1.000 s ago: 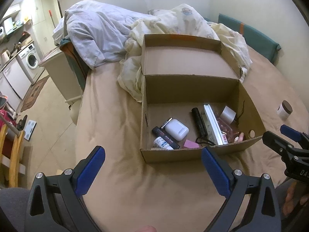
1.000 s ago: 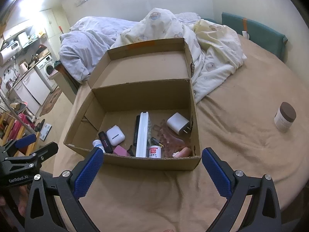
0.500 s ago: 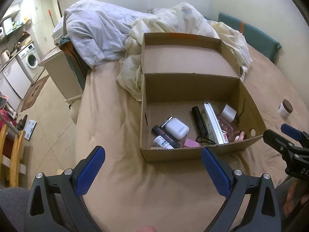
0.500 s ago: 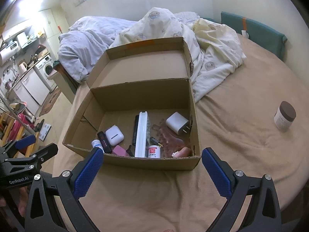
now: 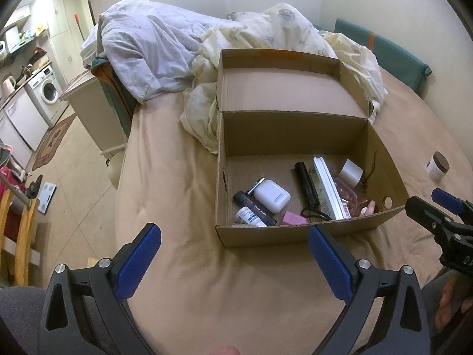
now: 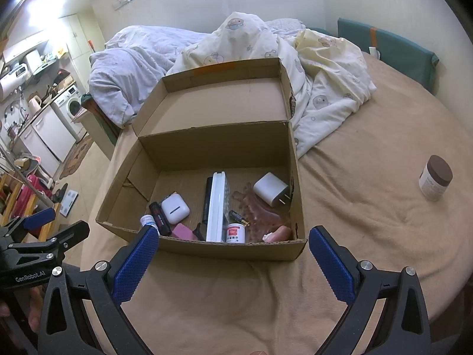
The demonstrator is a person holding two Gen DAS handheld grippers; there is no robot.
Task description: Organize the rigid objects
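An open cardboard box [image 5: 295, 233] [image 6: 236, 250] sits on the tan bed. Inside lie a white earbud case [image 5: 272, 195] [image 6: 175, 209], a black flashlight [image 5: 306, 183], a long white box [image 6: 217, 204], a white charger plug [image 6: 270, 193], a small white bottle [image 6: 235, 232], a pink block [image 6: 184, 232] and other small items. A brown-lidded white jar [image 6: 435, 181] [image 5: 437, 166] stands on the bed right of the box. My left gripper [image 5: 233, 259] is open and empty before the box's near left corner. My right gripper [image 6: 233, 259] is open and empty before its near wall.
Crumpled white and cream duvets [image 6: 319, 68] pile behind the box. A teal cushion [image 6: 393, 47] leans on the far wall. The bed's left edge [image 5: 124, 177] drops to a tiled floor with a washing machine [image 5: 47, 90] and cabinets.
Both grippers have edged slightly; the box sits marginally farther in each view. Nothing was grasped or released.
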